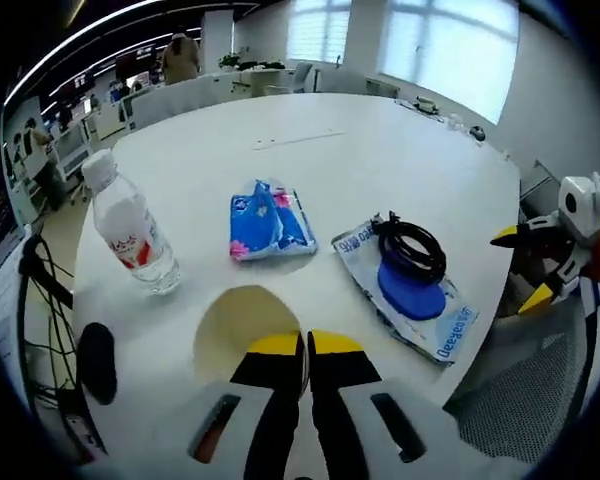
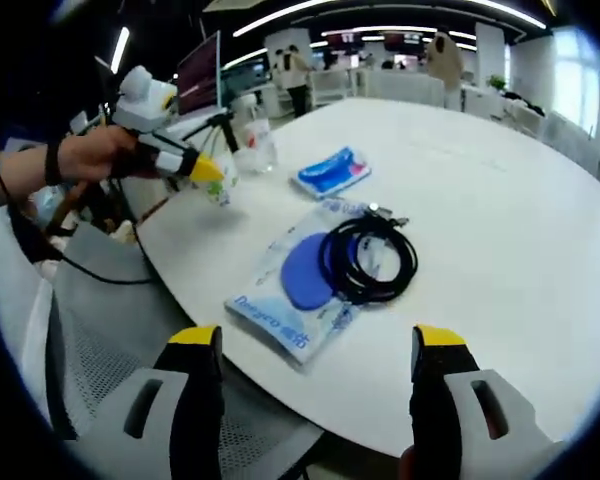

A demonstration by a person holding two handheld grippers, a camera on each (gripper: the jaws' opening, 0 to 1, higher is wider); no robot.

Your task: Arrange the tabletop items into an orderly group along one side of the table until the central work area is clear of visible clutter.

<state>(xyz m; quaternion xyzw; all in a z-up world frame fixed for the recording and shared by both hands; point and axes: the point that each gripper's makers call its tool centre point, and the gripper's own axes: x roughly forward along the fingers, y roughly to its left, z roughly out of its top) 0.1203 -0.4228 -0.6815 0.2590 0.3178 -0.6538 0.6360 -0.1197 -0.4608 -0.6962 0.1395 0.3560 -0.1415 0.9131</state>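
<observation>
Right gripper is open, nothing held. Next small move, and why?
Probably ease the right gripper forward and down onto the coiled black cable. Its jaws stand wide open just short of the table edge, and the cable lies directly ahead, on top of the clear plastic pouch with the blue disc. The left gripper is shut, facing the clear water bottle.

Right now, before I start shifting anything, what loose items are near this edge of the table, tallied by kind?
Water bottle: 1
Blue floral tissue pack: 1
Clear plastic packet with a blue disc: 1
Coiled black cable, lying on that packet: 1
Total: 4
</observation>
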